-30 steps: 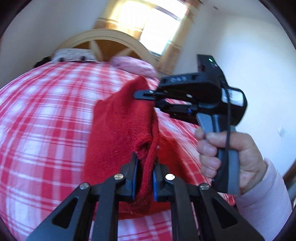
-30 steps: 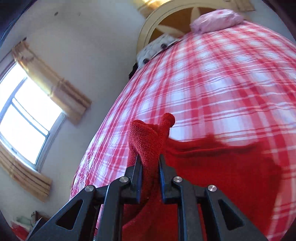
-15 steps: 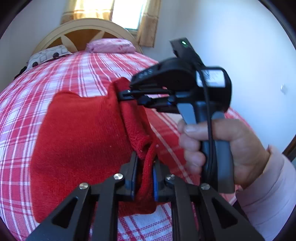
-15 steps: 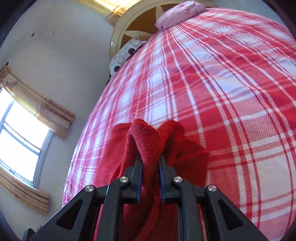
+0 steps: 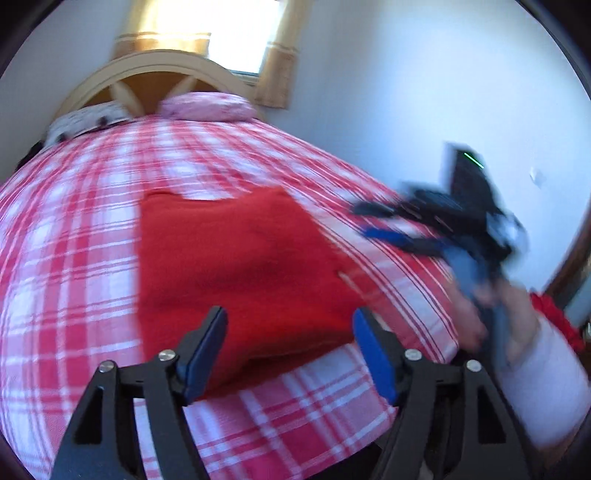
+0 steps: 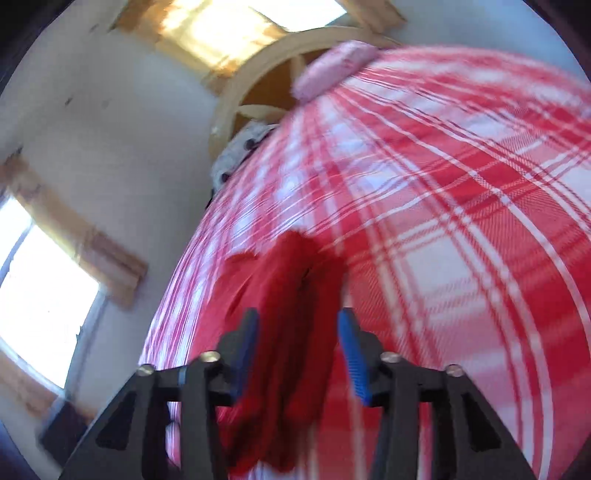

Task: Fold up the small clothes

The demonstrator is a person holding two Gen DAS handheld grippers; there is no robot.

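Note:
A small red knitted garment [image 5: 240,266] lies flat and folded on the red and white checked bed cover [image 5: 66,258]. My left gripper [image 5: 290,350] is open and empty, its blue-padded fingers apart just above the garment's near edge. My right gripper [image 5: 373,221] shows blurred at the right of the left wrist view, held in a hand, off the garment's right edge. In the right wrist view the right gripper [image 6: 299,350] is open, with the garment's edge [image 6: 291,295] lying loose between and ahead of its fingers.
A wooden headboard [image 5: 155,74] with a pink pillow [image 5: 207,107] and a spotted pillow [image 5: 85,118] stands at the far end of the bed. A curtained window [image 5: 207,33] is behind it. A white wall [image 5: 424,92] runs along the right side.
Both grippers have opened and let go of the red garment. It has dropped flat onto the bed cover. The right gripper has pulled away to the right.

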